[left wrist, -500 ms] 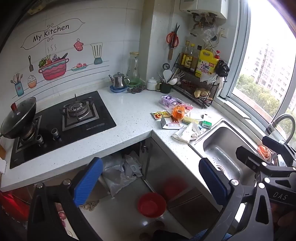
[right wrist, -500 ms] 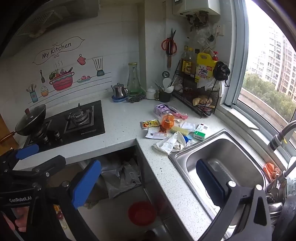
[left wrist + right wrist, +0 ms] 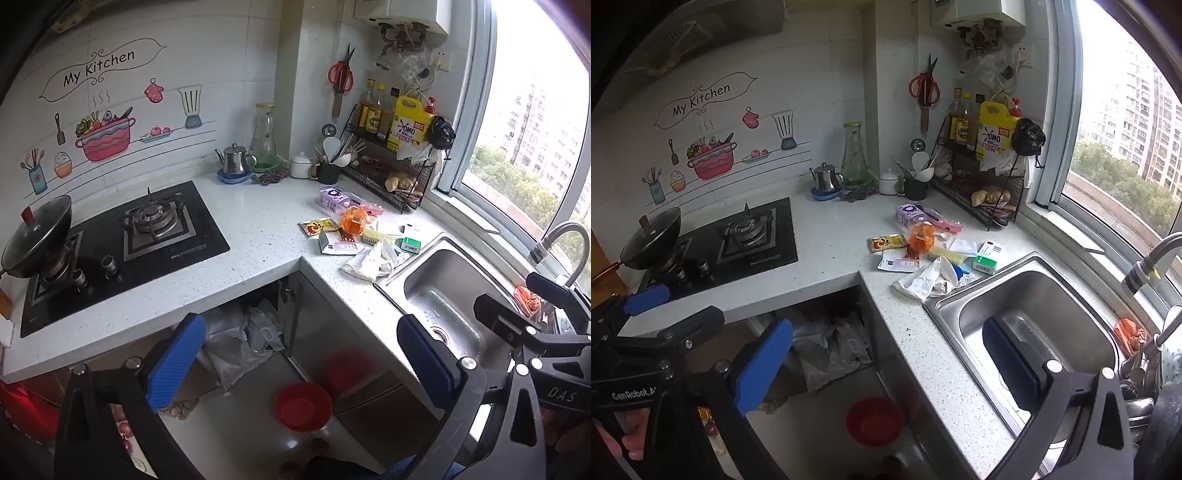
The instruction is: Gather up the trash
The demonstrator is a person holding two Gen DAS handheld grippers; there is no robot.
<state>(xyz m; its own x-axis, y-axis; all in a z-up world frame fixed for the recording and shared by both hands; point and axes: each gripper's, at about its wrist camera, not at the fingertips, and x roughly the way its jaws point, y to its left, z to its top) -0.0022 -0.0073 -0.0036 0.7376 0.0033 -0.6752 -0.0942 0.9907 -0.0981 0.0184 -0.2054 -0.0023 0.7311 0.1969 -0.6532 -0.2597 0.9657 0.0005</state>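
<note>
A heap of trash lies on the white counter [image 3: 258,229] beside the sink. It holds a crumpled white wrapper [image 3: 369,260] [image 3: 923,280], an orange plastic piece [image 3: 352,221] [image 3: 922,236], a yellow-red sachet [image 3: 318,226] [image 3: 888,242], a green-white box [image 3: 408,243] [image 3: 986,258] and a purple packet [image 3: 332,197] [image 3: 910,214]. My left gripper [image 3: 301,363] hangs open over the floor gap, well short of the heap. My right gripper [image 3: 888,365] is open too, with one pad over the sink and nothing between its jaws.
A steel sink [image 3: 964,295] with a tap [image 3: 1145,269] is on the right. A gas hob [image 3: 147,236] and a lidded wok [image 3: 37,236] are on the left. A wire rack [image 3: 388,184] stands by the window. Under the counter are plastic bags [image 3: 240,339] and a red basin [image 3: 303,406].
</note>
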